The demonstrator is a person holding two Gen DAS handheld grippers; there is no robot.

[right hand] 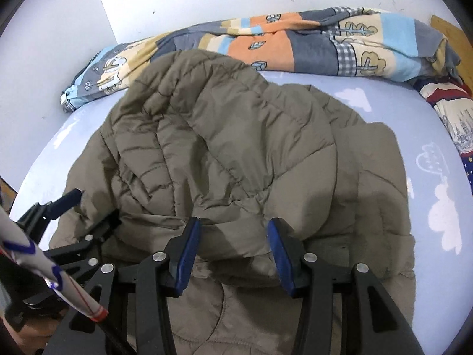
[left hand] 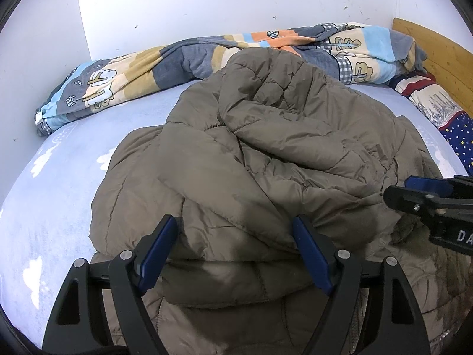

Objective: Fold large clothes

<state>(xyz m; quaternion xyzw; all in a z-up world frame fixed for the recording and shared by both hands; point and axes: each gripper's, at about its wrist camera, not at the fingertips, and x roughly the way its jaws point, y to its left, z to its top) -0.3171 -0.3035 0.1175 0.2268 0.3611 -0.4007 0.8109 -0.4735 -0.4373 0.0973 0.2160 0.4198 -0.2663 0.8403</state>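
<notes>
Olive-brown quilted jacket [left hand: 260, 159] lies heaped across the middle of a bed [left hand: 59, 195] with a pale blue cloud-print sheet, its puffy upper half already doubled down over the lower half. A patchwork blanket [left hand: 142, 71] is bunched along the wall at the top of both frames, and a star-print pillow [left hand: 455, 136] sits at the right edge. In the lower centre of the left wrist view, the left tongs [left hand: 236, 245] stand wide apart, straddling the folded edge of the jacket without pinching it. The right tongs [right hand: 233, 248], lower centre of their own view, stand about half open around a bulge of the same edge; whether the pads actually press the padding is hard to judge, though they appear clear of it. The fold seems midway, with the garment lumpy and uneven. The next move likely calls for closing both tongs on the near edge and drawing it over flat.
</notes>
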